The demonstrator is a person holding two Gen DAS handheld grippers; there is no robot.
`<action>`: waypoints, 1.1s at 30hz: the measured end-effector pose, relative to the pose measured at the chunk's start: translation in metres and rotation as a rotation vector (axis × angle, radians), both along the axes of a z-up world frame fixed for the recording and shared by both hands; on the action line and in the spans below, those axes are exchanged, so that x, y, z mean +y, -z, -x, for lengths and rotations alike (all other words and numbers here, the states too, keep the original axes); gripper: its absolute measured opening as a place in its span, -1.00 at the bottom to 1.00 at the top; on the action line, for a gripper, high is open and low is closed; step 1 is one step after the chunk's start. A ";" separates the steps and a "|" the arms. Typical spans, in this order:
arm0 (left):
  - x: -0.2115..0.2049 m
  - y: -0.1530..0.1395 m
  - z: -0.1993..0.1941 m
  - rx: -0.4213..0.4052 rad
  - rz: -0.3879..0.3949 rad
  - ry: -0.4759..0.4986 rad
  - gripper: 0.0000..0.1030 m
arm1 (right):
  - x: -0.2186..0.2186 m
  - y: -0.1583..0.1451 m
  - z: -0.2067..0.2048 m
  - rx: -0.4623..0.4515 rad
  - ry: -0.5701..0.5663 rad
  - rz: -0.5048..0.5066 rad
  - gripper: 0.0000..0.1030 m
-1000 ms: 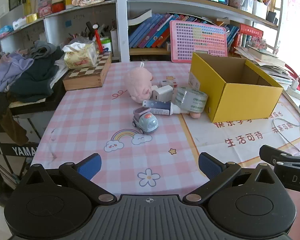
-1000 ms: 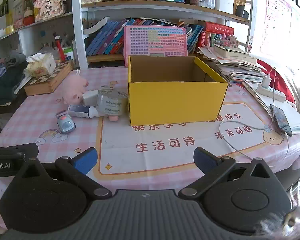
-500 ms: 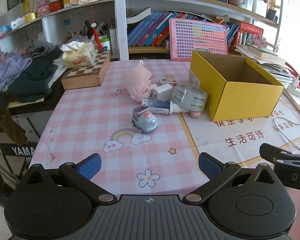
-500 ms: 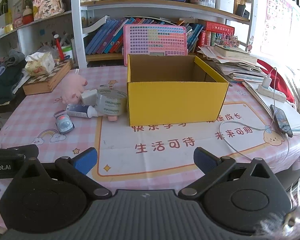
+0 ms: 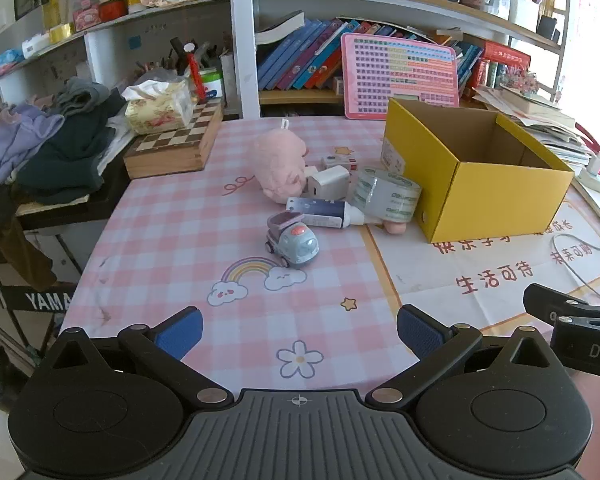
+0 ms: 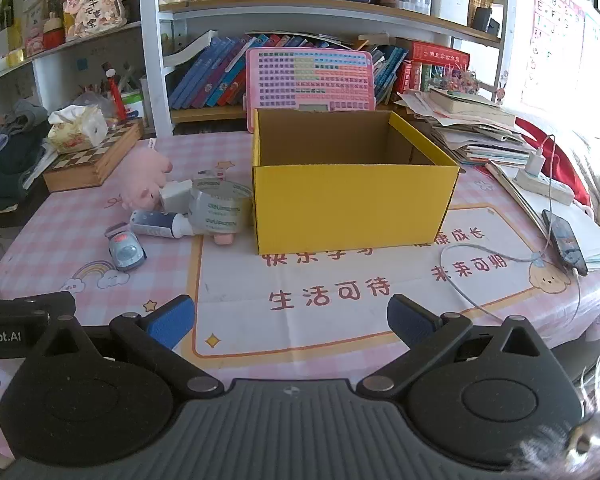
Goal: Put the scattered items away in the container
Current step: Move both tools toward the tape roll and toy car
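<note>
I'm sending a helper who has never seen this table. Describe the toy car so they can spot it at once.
Start at the open yellow box on the pink checked tablecloth; a cluster of small items lies beside it. The toy car sits at the cluster's near edge, just beyond the printed rainbow. It alone has wheels: pale blue, rounded, with a red dot on top.

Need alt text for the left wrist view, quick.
Open, empty left tongs hover over a pink checked tablecloth; ahead, a toy car, tube, tape roll and pink plush cluster beside an open yellow box.
</note>
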State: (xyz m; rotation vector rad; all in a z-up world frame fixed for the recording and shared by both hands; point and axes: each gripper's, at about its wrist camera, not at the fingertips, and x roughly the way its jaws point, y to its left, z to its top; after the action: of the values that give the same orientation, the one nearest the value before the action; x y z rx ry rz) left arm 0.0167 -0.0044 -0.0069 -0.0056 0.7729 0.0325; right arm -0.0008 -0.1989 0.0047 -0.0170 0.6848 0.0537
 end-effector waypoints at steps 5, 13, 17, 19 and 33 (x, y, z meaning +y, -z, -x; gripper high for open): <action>0.000 0.000 -0.001 0.003 -0.002 0.004 1.00 | 0.001 0.001 -0.001 0.004 -0.001 0.002 1.00; -0.001 0.001 -0.003 0.017 -0.019 0.021 1.00 | 0.004 0.002 -0.002 0.010 -0.022 0.001 1.00; 0.001 0.002 -0.005 0.023 -0.014 0.022 1.00 | 0.006 0.002 -0.003 0.013 -0.023 -0.001 0.98; 0.002 0.003 -0.005 0.025 -0.012 0.023 1.00 | 0.006 0.003 -0.004 0.013 -0.024 -0.002 0.97; 0.004 0.004 -0.009 0.026 -0.039 0.032 1.00 | 0.017 0.003 -0.007 0.001 -0.068 0.003 0.98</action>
State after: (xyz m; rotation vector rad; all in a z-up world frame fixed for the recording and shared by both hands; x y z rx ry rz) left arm 0.0257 -0.0003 -0.0111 0.0448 0.7978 0.0170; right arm 0.0058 -0.1822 0.0021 -0.0435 0.6856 0.1182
